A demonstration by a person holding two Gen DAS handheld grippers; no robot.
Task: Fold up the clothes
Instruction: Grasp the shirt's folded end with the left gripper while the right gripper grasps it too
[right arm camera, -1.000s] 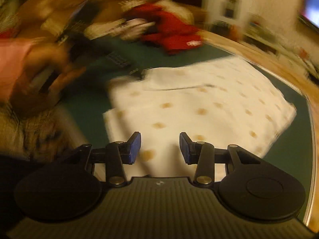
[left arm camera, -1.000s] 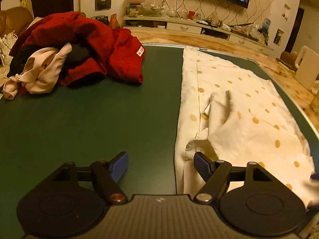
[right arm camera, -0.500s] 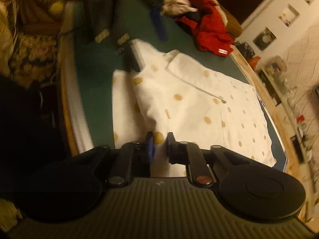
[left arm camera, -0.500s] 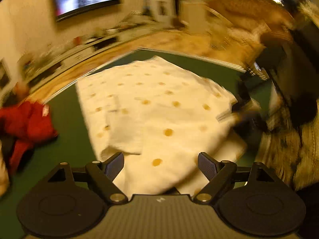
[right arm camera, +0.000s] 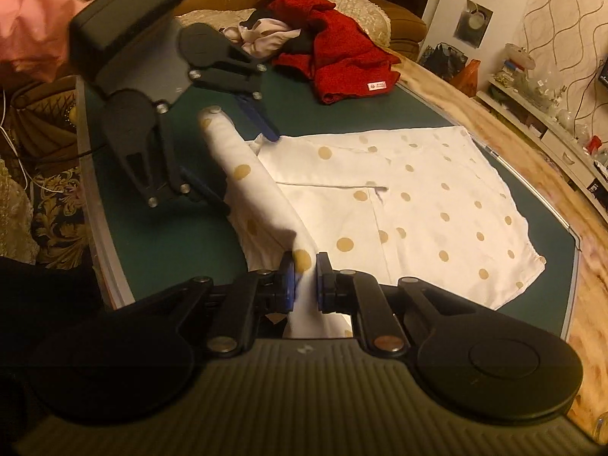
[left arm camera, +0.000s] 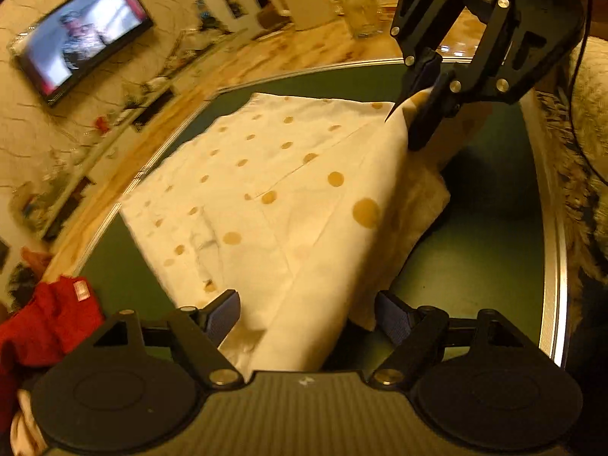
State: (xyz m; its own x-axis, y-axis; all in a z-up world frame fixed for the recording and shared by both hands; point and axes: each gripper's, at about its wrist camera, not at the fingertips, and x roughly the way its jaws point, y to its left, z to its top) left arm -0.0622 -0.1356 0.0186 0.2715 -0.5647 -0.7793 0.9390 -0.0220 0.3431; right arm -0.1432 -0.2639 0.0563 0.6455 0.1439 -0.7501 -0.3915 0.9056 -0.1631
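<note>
My right tongs (right arm camera: 304, 279) pinch a lifted edge of the white, gold-dotted cotton garment (right arm camera: 418, 205) at lower centre. The raised fold runs up-left to my left tongs (left arm camera: 307, 317), spread wide astride it, nothing gripped. The rest lies flat on the green bench (right arm camera: 342, 114).

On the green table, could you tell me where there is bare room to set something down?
Bare table lies between the red garment pile and the dotted garment, and along the near edge. Both grippers crowd the raised fold.
</note>
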